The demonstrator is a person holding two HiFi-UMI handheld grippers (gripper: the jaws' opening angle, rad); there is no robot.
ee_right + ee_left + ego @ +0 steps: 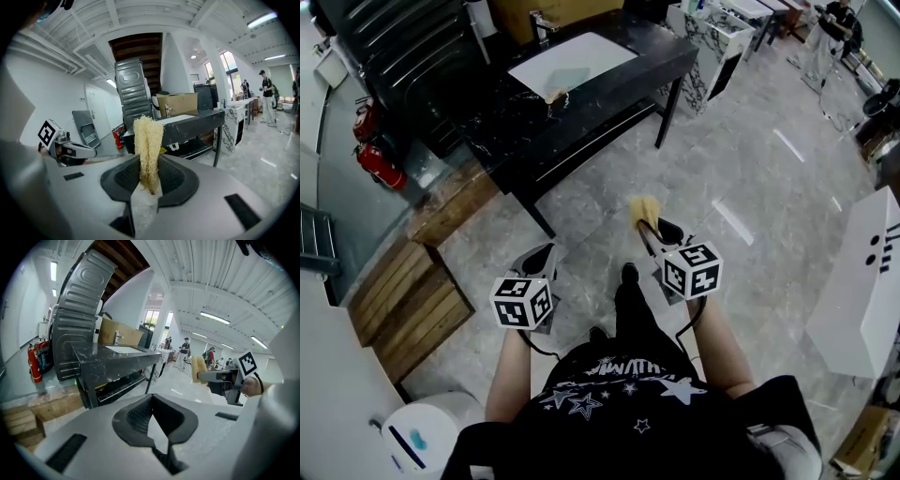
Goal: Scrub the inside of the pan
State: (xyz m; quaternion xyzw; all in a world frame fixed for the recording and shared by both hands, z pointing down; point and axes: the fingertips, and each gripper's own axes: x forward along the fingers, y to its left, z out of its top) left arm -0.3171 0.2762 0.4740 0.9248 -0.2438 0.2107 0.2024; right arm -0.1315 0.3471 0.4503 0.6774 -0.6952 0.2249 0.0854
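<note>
The right claw (pixel 652 225) pinches a scrubber (pixel 148 140) – a pale yellow, coarse, stringy pad of loofah-like fibre, folded into a tall narrow tongue that stands up from between the dark ribbed pads. The left claw (pixel 157 427) is pressed together with nothing in it; its grey shell is smooth and matte, and its pads are black and finely grooved. Both are held out low in front of the person, side by side and apart, above the floor (pixel 750 169), which is glossy grey stone-look tile with pale veining and bright reflections of the ceiling lights.

Ahead stands a long black tabletop (pixel 609 89) with white marbling, on thin black legs and with a lower shelf. On it lies a flat white rectangle (pixel 572 61), with a small metal tap (pixel 539 23) at its far edge. At the rectangle's near corner sits a small tan thing (pixel 554 96) – too small to say what it is.

Beside the table rises a grey ribbed sheet-metal panel (pixel 77 324), with a brown cardboard box (pixel 178 103) behind the tabletop. Two red fire extinguishers (pixel 380 164) stand by the wall, and weathered wooden planks (pixel 408 300) lie on the floor to the person's left. A white cabinet (pixel 862 291) stands to the right. People (pixel 185 350) stand far down the bright, white-ceilinged hall.
</note>
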